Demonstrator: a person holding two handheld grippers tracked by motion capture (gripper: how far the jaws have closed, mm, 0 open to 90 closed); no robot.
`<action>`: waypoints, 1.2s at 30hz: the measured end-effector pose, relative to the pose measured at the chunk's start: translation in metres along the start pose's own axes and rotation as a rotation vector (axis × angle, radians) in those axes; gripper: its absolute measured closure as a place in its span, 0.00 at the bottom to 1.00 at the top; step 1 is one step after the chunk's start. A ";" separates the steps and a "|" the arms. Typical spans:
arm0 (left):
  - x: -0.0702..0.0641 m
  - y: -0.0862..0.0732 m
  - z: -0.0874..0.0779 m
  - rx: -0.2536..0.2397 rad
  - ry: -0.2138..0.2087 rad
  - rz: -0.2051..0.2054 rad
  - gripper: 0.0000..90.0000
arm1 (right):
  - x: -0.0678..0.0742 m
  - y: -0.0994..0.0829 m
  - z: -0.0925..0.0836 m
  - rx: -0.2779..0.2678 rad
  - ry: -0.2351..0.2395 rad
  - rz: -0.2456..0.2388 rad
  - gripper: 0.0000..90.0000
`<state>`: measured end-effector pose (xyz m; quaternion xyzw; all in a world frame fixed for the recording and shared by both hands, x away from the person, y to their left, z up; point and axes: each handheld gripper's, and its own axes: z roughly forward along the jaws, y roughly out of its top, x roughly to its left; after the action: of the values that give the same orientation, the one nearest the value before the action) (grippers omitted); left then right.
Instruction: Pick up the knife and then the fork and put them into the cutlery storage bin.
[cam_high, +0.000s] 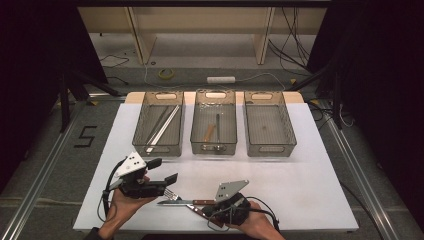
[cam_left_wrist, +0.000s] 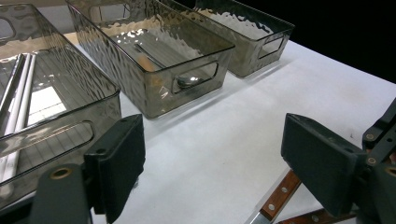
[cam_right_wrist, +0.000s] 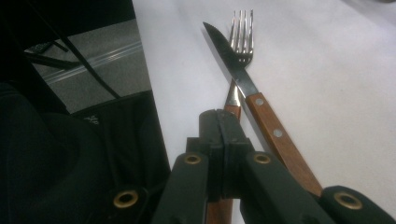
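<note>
A wood-handled knife (cam_high: 180, 202) (cam_right_wrist: 273, 130) and a wood-handled fork (cam_high: 171, 195) (cam_right_wrist: 242, 32) lie crossed on the white sheet (cam_high: 300, 190) near the front edge. My right gripper (cam_high: 209, 210) (cam_right_wrist: 220, 122) rests low over them with its jaws pressed together. The fork's handle runs beneath the closed jaws; I cannot tell whether it is pinched. My left gripper (cam_high: 165, 170) (cam_left_wrist: 212, 140) hovers left of the cutlery, open, nothing between its pads. The knife handle (cam_left_wrist: 278, 203) shows past its right jaw.
Three smoky clear trays stand in a row at the back. The left tray (cam_high: 161, 148) (cam_left_wrist: 56, 107) holds long pale sticks (cam_high: 162, 125). The middle tray (cam_high: 214, 149) (cam_left_wrist: 154, 100) holds a few utensils. The right tray (cam_high: 270, 149) (cam_left_wrist: 261, 51) looks bare.
</note>
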<state>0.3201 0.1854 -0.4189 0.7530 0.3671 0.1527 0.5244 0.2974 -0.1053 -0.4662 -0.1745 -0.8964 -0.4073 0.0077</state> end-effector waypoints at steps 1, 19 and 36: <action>0.000 0.000 0.000 0.000 0.001 -0.003 0.23 | 0.000 0.000 0.001 0.002 0.003 0.000 1.00; -0.001 -0.003 -0.004 -0.005 0.017 0.021 0.23 | 0.007 -0.003 0.024 0.119 0.024 -0.043 1.00; -0.001 -0.004 -0.003 -0.003 0.024 0.026 0.23 | -0.010 -0.003 0.024 0.150 -0.053 -0.059 1.00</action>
<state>0.3156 0.1875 -0.4206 0.7548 0.3635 0.1692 0.5191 0.3090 -0.0932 -0.4860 -0.1576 -0.9290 -0.3345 -0.0151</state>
